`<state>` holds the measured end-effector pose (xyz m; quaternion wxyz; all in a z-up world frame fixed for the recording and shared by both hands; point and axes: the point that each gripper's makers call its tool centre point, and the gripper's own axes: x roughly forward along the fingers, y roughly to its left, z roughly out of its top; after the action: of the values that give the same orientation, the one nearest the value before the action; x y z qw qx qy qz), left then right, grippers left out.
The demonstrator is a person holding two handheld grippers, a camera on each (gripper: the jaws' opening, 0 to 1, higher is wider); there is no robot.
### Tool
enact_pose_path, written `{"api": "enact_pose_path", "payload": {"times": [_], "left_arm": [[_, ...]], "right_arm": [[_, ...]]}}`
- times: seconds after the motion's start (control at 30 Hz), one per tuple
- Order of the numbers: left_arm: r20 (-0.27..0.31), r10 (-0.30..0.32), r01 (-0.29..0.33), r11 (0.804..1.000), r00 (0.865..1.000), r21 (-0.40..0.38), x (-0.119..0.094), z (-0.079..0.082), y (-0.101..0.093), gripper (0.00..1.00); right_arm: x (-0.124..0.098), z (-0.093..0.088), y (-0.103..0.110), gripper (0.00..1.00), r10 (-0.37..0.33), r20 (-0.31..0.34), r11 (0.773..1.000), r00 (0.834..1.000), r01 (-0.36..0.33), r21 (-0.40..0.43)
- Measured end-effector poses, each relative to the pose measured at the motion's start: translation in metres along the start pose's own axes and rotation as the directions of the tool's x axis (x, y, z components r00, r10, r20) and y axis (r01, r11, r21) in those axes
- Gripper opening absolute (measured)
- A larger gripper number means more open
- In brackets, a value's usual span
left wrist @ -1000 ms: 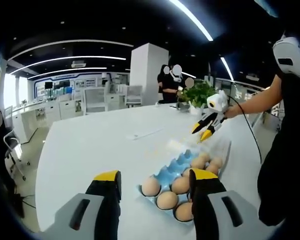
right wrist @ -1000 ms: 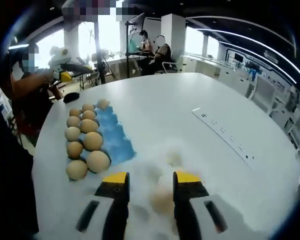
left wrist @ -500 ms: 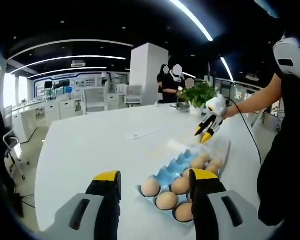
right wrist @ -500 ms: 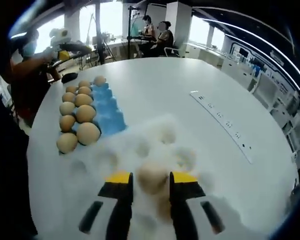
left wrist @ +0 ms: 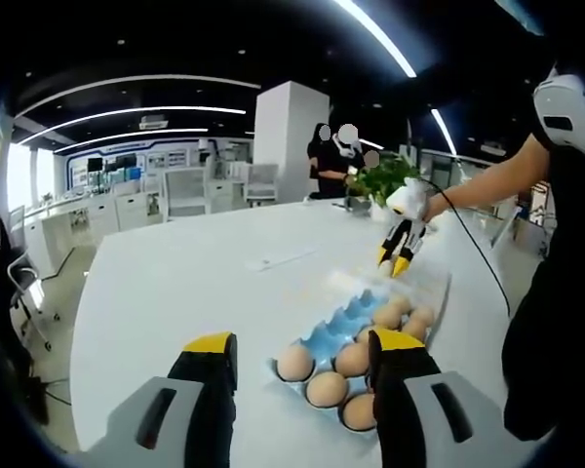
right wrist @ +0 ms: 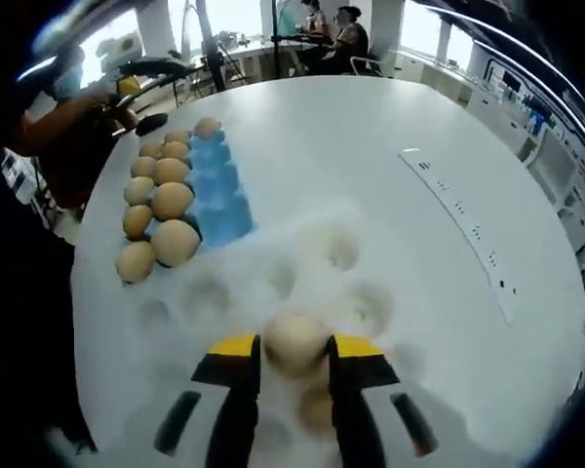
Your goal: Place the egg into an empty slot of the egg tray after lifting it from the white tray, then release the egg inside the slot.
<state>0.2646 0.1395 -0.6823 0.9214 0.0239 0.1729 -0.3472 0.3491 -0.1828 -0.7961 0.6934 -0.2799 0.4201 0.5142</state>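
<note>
Right gripper (right wrist: 294, 349): jaws astride egg (right wrist: 294, 341) over white tray (right wrist: 370, 253), grip uncertain. Left gripper (left wrist: 302, 343): jaws apart beside blue egg tray (left wrist: 333, 336).

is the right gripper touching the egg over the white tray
Touching. In the right gripper view, the right gripper has the egg pressed between both yellow-tipped jaws, no gap showing, above the white tray.

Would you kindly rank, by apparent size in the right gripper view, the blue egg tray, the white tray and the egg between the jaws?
1. White moulded tray: largest, though it lies nearest the camera.
2. Blue egg tray: smaller, but farther away, so the true order is uncertain.
3. Pale egg between the right gripper jaws: smallest.
</note>
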Motion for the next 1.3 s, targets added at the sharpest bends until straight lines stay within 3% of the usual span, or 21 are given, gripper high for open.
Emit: {"api": "enact_pose_path", "payload": {"times": [0.1, 0.33, 0.53, 1.3], "left_arm": [[0.0, 0.005, -0.005, 1.0, 1.0, -0.001, -0.001, 0.0, 0.001, 0.55], [0.004, 0.007, -0.006, 1.0, 1.0, -0.012, 0.0, -0.002, 0.0, 0.55], [-0.002, 0.0, 0.0, 1.0, 1.0, -0.008, 0.001, -0.003, 0.002, 0.56], [0.0, -0.007, 0.007, 1.0, 1.0, 0.002, 0.004, -0.003, 0.0, 0.58]], "right_arm": [[-0.002, -0.002, 0.0, 0.24, -0.018, 0.01, 1.0, 1.0, 0.018, 0.009], [-0.024, 0.01, 0.003, 0.24, -0.088, 0.165, 0.995, 0.982, 0.078, 0.066], [-0.05, 0.024, 0.009, 0.24, -0.115, 0.216, 0.993, 0.97, 0.112, 0.024], [-0.057, 0.043, 0.024, 0.24, -0.092, 0.226, 0.992, 0.97, 0.109, -0.062]]}}
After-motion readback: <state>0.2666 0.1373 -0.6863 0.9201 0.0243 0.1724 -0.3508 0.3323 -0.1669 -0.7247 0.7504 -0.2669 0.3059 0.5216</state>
